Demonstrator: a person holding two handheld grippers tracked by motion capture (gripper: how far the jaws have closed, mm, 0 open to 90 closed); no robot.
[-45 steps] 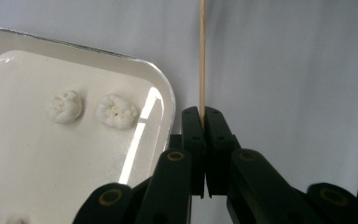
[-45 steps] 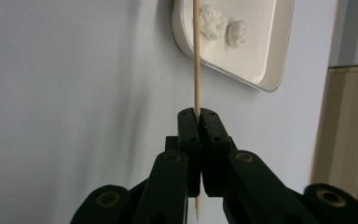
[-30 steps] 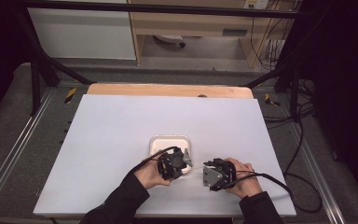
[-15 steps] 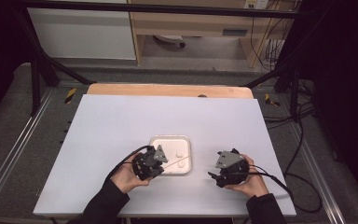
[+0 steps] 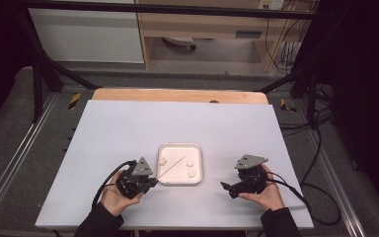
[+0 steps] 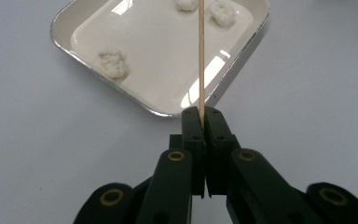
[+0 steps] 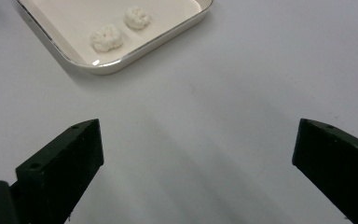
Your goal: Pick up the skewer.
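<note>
With your left tongs (image 5: 150, 181) clamped on a thin wooden skewer (image 6: 200, 60) reaching over the tray (image 5: 199, 163) mid-worktop, your right tongs (image 7: 200, 163), just opened and empty, wait right; aim steadily at one white piece (image 6: 112, 64).

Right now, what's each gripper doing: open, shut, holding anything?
Left gripper: shut on the wooden skewer, which reaches over the tray.
Right gripper: open, jaws just opened, nothing between them.

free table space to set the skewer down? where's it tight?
Bare: the white table beyond the tray up to the wooden edge, and the strip between the tray and the right gripper. Tight: near the left gripper, whose skewer reaches over the tray's three white pieces.
</note>
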